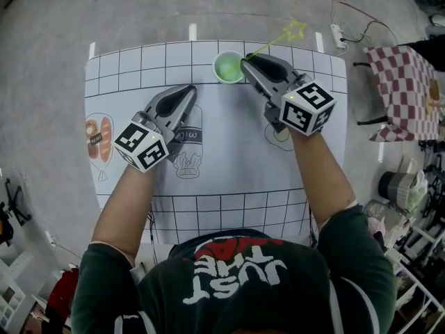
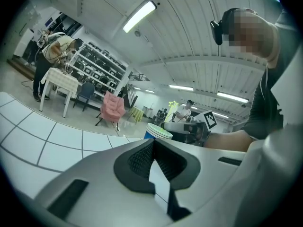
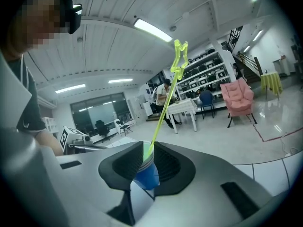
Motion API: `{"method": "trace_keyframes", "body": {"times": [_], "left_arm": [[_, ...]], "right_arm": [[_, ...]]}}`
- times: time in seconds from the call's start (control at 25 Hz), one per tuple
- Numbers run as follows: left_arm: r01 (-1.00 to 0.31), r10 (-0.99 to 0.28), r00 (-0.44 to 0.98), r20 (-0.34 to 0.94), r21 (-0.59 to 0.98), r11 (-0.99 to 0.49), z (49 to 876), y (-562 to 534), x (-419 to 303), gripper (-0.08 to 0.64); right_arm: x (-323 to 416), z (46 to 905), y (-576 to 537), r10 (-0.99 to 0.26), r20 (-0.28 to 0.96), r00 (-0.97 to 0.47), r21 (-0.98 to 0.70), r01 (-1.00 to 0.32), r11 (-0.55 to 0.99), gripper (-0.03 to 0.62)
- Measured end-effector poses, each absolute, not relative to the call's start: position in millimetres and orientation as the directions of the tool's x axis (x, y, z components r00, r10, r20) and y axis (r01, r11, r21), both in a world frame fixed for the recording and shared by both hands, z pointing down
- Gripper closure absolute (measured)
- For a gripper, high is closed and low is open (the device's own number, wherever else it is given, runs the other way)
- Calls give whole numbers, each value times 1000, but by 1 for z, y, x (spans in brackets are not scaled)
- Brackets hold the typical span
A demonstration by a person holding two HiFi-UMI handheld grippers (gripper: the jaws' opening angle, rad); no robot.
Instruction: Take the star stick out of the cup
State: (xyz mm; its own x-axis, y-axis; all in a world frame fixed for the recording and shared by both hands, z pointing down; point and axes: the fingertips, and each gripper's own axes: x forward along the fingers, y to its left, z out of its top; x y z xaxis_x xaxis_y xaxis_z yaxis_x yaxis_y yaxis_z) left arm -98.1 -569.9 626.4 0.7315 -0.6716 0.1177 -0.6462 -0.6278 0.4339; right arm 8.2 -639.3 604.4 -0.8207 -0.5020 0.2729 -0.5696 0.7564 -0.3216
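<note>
A green cup [image 1: 228, 67] stands at the far middle of the white gridded mat [image 1: 139, 68]. A thin yellow-green star stick [image 1: 272, 42] leans out of it to the far right, its star beyond the mat's edge. My right gripper [image 1: 245, 62] is at the cup's right rim. In the right gripper view the stick [image 3: 165, 103] runs down between the jaws of this gripper [image 3: 147, 151], with the blue-sided cup [image 3: 149, 175] showing in a gap wider than the stick. My left gripper [image 1: 188, 90] rests on the mat left of the cup, shut and empty [image 2: 154, 143].
Drawings of bread [image 1: 99, 138] and a milk carton are printed on the mat. A red-checked table [image 1: 400, 75] stands at the right, and a power strip [image 1: 338, 35] with cables lies on the floor beyond the mat. Clutter lines the lower right.
</note>
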Motion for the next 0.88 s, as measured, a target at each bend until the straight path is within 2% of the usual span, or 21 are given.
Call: {"method": "trace_keyframes", "body": {"times": [0.28,0.56,0.88], "left_arm": [[-648,-677,727,115,442,-620,627,-570,-100,549],[-649,-680,726,101,425,-630,617,-565,-104,549],[-666,-691,718,85,374,-646,572,-550,-119,549]], "right_arm": [[6,600,-636,-497,267,-825,-290,-561,775,546],[11,581,-638,-514,269,-815,-239,-573,784,549],[8,523,-634,-513,335,-790,-138,-580,803,549]]}}
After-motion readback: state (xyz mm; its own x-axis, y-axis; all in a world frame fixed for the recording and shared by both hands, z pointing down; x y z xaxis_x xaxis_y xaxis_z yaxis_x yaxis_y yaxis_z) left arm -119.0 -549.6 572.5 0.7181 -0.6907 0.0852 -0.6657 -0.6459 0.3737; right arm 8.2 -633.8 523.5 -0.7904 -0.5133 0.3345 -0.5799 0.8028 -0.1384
